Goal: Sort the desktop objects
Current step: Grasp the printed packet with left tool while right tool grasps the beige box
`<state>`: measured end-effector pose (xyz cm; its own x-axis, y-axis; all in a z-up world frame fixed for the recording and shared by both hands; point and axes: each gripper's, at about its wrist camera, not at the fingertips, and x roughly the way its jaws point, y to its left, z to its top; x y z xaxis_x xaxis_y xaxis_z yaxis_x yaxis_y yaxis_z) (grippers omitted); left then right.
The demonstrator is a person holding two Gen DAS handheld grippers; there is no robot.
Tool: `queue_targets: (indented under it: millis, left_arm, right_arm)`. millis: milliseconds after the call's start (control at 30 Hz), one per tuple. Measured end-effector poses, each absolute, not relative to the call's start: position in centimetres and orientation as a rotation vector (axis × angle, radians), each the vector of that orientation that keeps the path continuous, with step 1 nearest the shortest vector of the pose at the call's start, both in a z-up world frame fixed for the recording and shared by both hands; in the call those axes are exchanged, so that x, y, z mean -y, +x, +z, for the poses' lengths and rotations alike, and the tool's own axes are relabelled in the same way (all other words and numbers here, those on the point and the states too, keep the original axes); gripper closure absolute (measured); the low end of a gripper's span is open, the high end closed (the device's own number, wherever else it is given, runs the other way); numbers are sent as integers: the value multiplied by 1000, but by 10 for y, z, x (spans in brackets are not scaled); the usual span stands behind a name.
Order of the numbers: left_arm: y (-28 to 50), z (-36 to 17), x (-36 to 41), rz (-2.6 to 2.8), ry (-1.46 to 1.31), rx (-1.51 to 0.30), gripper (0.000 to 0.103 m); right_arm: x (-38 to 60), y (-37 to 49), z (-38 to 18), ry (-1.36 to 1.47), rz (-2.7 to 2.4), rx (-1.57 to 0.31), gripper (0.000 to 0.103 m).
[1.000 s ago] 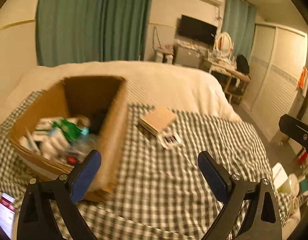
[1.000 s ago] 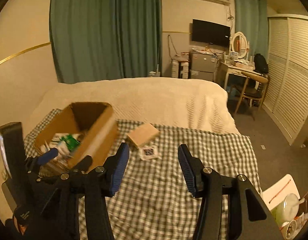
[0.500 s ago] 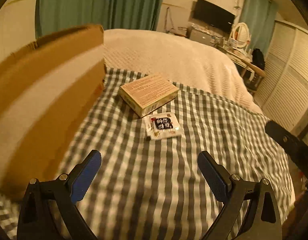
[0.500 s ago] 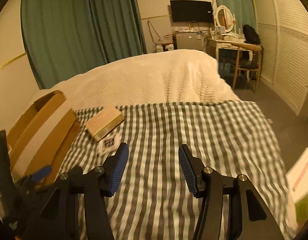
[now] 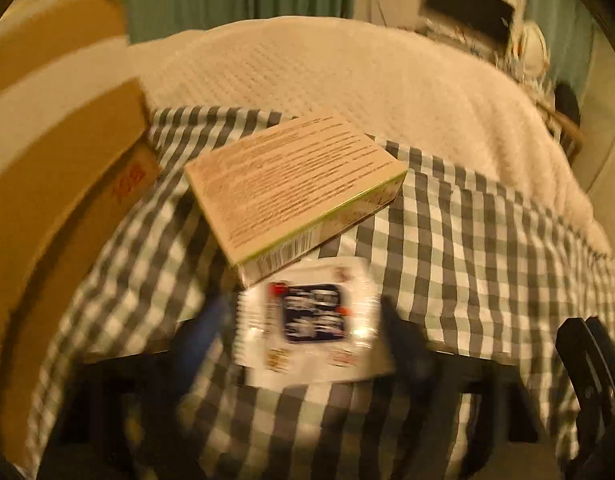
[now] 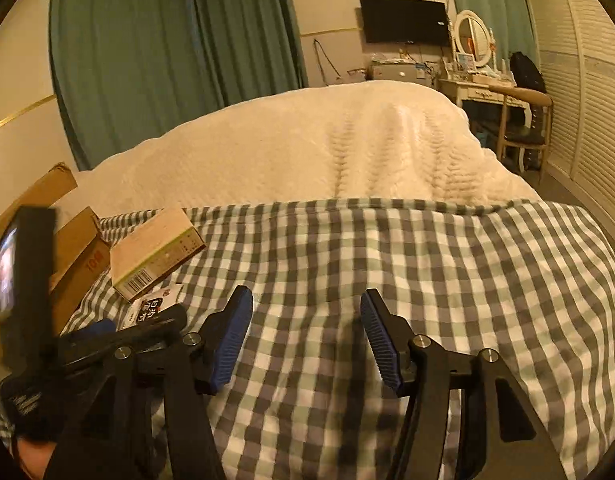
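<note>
White and glossy, the small flat plastic sachet with a dark printed label (image 5: 311,324) is lying on the grey-and-white checked cloth (image 5: 487,240), just in front of the tan rectangular cardboard carton with printed text (image 5: 291,180) and near the big brown corrugated cardboard box (image 5: 59,168) at the left. The left gripper (image 5: 303,336) is straddling the sachet, and its jaws are closing with the packet between them; motion blur is hiding whether the pads are pressing yet, so I judge it not yet gripped. To do this well, the fingertips should be sliding down to the cloth at the sachet's two side edges, staying clear of the carton's near corner, and pinching the thin film without bunching the fabric underneath. A flat, slippery packet is likely to buckle, so a slow squeeze is probably safer. The right gripper (image 6: 305,340) is hanging over bare cloth well to the right, its jaws opening with nothing between them.
</note>
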<state>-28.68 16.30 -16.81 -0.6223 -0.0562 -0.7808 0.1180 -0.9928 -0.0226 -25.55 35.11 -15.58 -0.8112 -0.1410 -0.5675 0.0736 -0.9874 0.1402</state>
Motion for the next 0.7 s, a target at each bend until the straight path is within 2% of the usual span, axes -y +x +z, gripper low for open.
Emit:
queue_targets:
  millis: [100,267,433,533,700]
  left_arm:
    - [-280,-163,-157,-2786,1331,-99,69]
    - [-252,-156,-121,-2795,1332,-206,72]
    - [-217,-152,-79,-2722,1194,-256,72]
    - [-212,-161,-63,-2686,1150,-299,72]
    - [-202,-171,-54,-2663,1090,-316,73]
  right_arm:
    - [-344,-256,-159,927,-2883,130,47]
    - [-341,-255,-158,943,-2846,148,47]
    - [-315,-248,-137,919,-2683,270,47]
    - [-298,-253,-133,932,-2633,266,47]
    - [-267,-297,-143,1092,-2470,405,46]
